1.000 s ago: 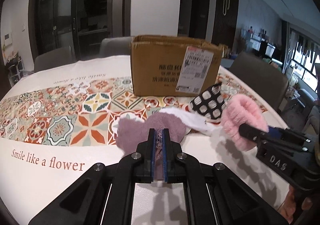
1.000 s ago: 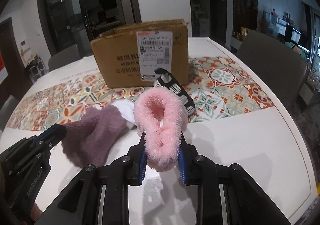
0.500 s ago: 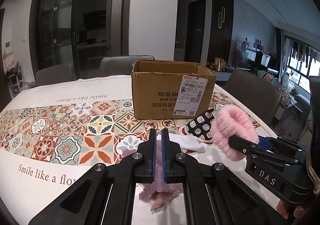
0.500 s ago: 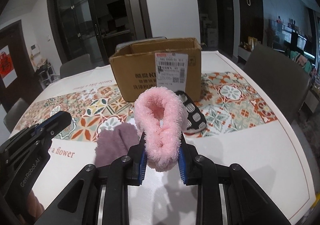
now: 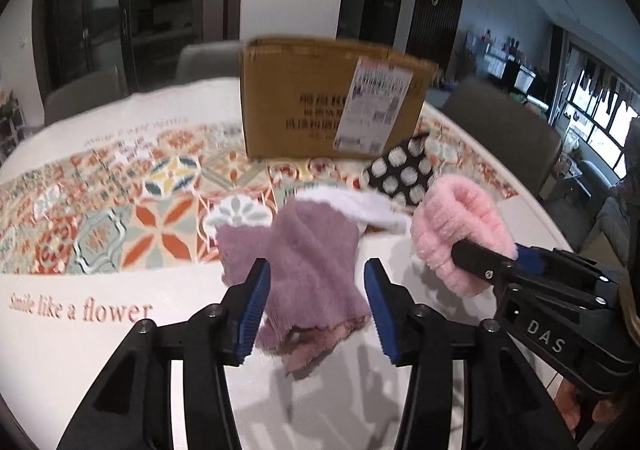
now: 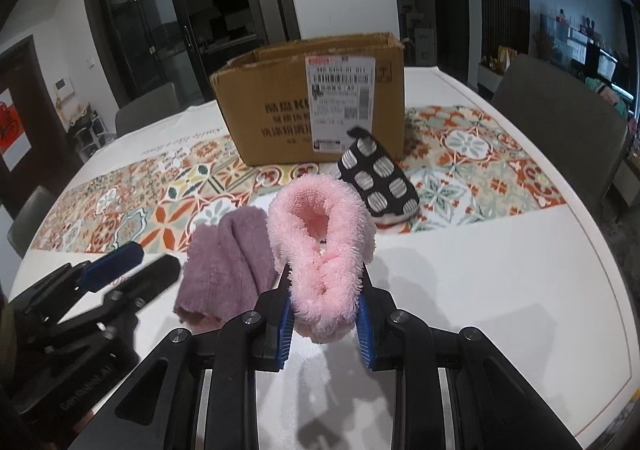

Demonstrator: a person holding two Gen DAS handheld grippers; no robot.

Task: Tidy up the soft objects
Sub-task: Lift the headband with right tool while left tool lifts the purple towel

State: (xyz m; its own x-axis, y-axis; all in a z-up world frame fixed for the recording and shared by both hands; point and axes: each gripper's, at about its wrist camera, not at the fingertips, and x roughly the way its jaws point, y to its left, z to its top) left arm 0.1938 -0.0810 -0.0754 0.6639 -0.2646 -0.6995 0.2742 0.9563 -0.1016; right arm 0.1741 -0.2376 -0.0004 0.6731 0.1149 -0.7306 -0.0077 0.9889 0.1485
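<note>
White bench (image 6: 500, 290) with a tiled runner carries a cardboard box (image 6: 280, 114) near its far edge. Left tongs (image 5: 316, 302) have just been opening, released around the fuzzy mauve cloth (image 5: 304, 262) lying mid-bench. Right tongs (image 6: 324, 324) stay clenched on the fluffy pink slipper (image 6: 320, 246). A dotted slipper (image 6: 376, 186) sits by the box; only the left view shows white cloth (image 5: 360, 206). The right edge lies bare.
</note>
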